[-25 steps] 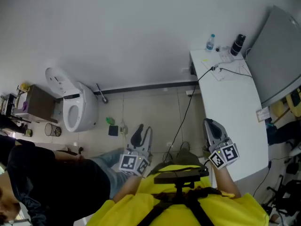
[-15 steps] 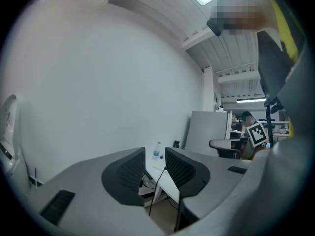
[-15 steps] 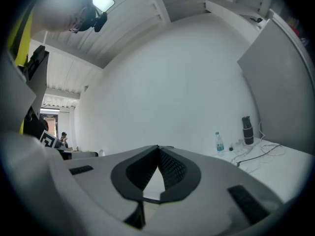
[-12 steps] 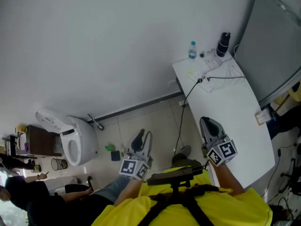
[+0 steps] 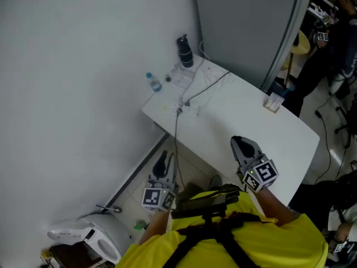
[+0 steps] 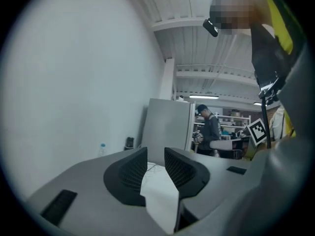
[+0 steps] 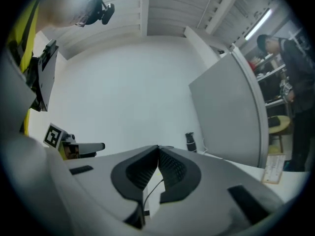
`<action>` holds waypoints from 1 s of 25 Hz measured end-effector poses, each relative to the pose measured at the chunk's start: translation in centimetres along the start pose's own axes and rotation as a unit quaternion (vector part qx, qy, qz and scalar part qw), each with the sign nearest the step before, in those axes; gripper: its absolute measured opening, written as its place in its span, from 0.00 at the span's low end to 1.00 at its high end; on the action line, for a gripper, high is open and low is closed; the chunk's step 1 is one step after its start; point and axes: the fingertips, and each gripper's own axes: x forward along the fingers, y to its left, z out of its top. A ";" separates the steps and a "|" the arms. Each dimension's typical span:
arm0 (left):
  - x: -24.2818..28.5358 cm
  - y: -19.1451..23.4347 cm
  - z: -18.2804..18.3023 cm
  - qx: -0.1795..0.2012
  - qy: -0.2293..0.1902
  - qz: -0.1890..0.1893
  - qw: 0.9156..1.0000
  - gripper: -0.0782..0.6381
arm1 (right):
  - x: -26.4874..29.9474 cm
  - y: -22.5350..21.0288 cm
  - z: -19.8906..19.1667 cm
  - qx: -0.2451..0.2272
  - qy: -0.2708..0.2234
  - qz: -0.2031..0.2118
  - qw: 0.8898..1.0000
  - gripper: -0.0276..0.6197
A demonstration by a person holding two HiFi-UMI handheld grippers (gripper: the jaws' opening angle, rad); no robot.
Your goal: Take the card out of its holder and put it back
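Observation:
The card in its small clear holder [image 5: 273, 102] stands near the far right edge of the white table [image 5: 234, 121]; it also shows at the right edge of the right gripper view as a card holder [image 7: 273, 168]. My right gripper [image 5: 241, 144] hovers over the table's near part, well short of the holder, its jaws shut with nothing in them [image 7: 158, 149]. My left gripper [image 5: 163, 162] hangs off the table's near left side, above the floor. Its jaws [image 6: 155, 154] stand apart and are closing, with nothing between them.
At the table's far corner stand a water bottle [image 5: 154, 82] and a dark flask [image 5: 184, 51], with a cable [image 5: 195, 91] trailing over the edge to the floor. A grey partition [image 5: 245, 27] rises behind. A toilet [image 5: 83, 239] sits bottom left; a person [image 5: 340, 32] stands at right.
The head view has swung round, so the table now lies ahead of both grippers and the toilet has slid to the bottom left. Both grippers hold about the same place in view.

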 end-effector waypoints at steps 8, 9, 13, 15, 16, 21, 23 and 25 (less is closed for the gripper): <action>14.2 -7.7 1.6 0.022 0.036 -0.217 0.975 0.25 | -7.5 -9.1 1.4 0.037 -0.048 -0.230 0.971 0.05; 15.3 -8.6 1.9 0.020 0.036 -0.235 0.971 0.25 | -8.7 -9.4 1.4 0.045 -0.051 -0.253 0.965 0.05; 19.7 -12.7 3.5 0.046 0.003 -0.306 0.951 0.16 | -12.6 -10.8 1.9 0.037 -0.063 -0.325 0.943 0.10; 21.6 -14.4 3.0 0.046 0.010 -0.336 0.941 0.12 | -14.0 -12.3 1.3 0.043 -0.065 -0.346 0.935 0.10; 22.2 -15.0 2.5 0.044 0.018 -0.347 0.937 0.12 | -14.5 -13.1 1.1 0.048 -0.066 -0.350 0.933 0.10; 23.9 -18.1 0.0 0.048 0.061 -0.372 0.925 0.12 | -15.6 -17.2 1.4 0.046 -0.062 -0.291 0.954 0.10; 24.8 -19.1 -0.9 0.046 0.074 -0.366 0.927 0.12 | -15.9 -19.5 1.2 0.042 -0.054 -0.259 0.963 0.10; 25.6 -20.2 -2.0 0.042 0.089 -0.351 0.931 0.12 | -16.3 -22.4 0.4 0.041 -0.038 -0.227 0.972 0.11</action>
